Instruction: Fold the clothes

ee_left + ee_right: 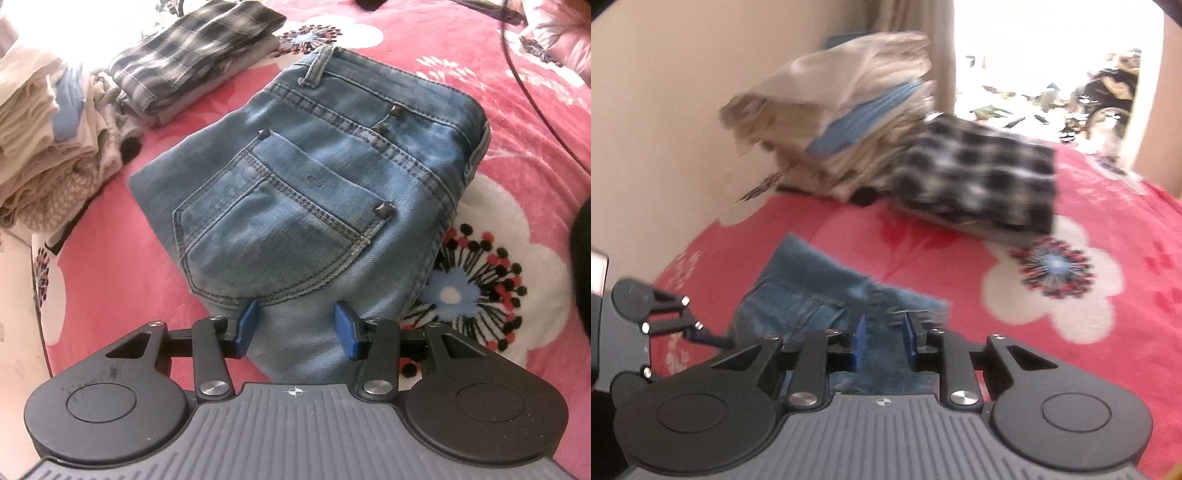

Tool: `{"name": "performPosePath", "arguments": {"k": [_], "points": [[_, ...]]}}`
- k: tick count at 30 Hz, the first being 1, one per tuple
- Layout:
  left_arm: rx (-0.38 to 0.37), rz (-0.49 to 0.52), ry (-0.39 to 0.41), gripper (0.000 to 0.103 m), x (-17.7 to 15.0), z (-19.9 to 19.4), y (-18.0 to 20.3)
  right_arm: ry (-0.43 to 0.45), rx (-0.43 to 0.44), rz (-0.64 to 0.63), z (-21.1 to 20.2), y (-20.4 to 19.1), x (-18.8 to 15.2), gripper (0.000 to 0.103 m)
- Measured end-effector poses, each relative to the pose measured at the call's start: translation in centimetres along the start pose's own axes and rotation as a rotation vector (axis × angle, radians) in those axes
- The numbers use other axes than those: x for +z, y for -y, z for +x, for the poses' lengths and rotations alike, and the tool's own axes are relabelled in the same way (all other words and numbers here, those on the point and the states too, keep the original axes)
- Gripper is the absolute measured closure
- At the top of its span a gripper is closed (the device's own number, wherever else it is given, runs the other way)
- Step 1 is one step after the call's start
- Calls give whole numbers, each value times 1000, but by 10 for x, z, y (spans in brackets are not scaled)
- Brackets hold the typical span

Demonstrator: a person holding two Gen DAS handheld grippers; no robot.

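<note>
jeans: folded light-blue jeans [306, 192] sitting flat on the bed, back pocket and little metal studs facing up, waistband and belt loop at the far end
left claw: left claw [295, 325] hangs right over the near edge of the jeans, blue pads apart, denim showing in the gap; pads don't look like they're pinching anything
right claw: right claw [884, 339] is over the jeans [827, 302] too, pads a bit apart with blue cloth behind the gap; nothing visibly clamped, though this view is pretty smeary
bed: pink blanket [110, 288] with big white flowers that have blue centres and red-and-black dots, covers the whole surface
plaid pile: folded black-and-white plaid garment [192, 59] on top of a grey one, just beyond the jeans, not touching them
cream stack: taller stack of cream and white folded stuff [40, 122] with a blue bit poking out, beside the plaid pile, at the blanket's edge
cable: thin dark cable [532, 92] runs across the blanket on the far side
only in the right view: plain beige wall [665, 110] behind the cream stack [842, 107], a curtain edge, and a blown-out bright opening [1034, 74] with blurry clutter past it; also shows the left claw [713, 338] from the side by the jeans' edge
only in the left view: the pocket stitching and studs, nice and sharp
</note>
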State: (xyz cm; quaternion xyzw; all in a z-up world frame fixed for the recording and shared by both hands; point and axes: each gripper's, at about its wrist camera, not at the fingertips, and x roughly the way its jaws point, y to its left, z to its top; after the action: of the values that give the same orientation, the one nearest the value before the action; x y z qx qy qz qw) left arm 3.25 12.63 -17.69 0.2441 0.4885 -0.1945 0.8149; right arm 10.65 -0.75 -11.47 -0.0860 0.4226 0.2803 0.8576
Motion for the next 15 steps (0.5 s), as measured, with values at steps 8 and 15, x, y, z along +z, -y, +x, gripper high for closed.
{"name": "performPosePath", "arguments": {"k": [8, 15], "points": [[-48, -23, 33, 59, -3, 0, -8, -82, -26, 38, 26, 1, -65, 81], [-166, -163, 170, 58, 15, -33, -61, -84, -30, 100, 26, 9, -71, 81]]}}
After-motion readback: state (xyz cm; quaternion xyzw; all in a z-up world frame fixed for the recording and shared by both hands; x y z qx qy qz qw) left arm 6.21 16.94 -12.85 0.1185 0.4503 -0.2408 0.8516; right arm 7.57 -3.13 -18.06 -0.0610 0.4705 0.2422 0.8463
